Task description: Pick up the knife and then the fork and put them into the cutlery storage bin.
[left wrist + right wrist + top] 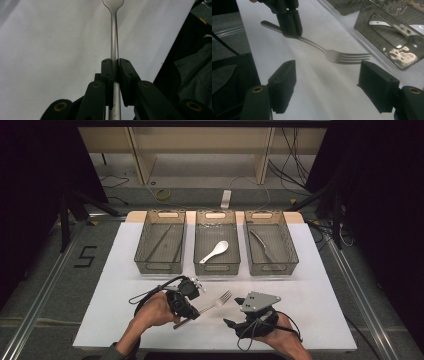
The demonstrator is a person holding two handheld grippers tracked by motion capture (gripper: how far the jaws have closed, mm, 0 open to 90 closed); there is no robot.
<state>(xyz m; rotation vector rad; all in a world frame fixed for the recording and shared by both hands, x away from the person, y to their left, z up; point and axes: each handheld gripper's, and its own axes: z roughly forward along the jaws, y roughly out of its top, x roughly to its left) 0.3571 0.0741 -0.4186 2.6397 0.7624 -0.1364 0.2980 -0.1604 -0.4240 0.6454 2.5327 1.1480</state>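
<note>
We hold a fork by its handle over the white table, in front of the middle bin

Our left gripper (114, 82) has its jaws closed tight on the fork (216, 303), pinching the handle partway along so the tines point up and away toward the middle bin (216, 269), which holds a white spoon (215, 252); the fork sits just in front of that bin's near wall, above the white table (310, 310). Our right gripper (327, 85) waits just to the right of the fork, further from the middle bin, its jaws spread wide with nothing between them, the tines lying beyond the gap. The bins either side of the middle bin hold other utensils we cannot make out clearly
</note>
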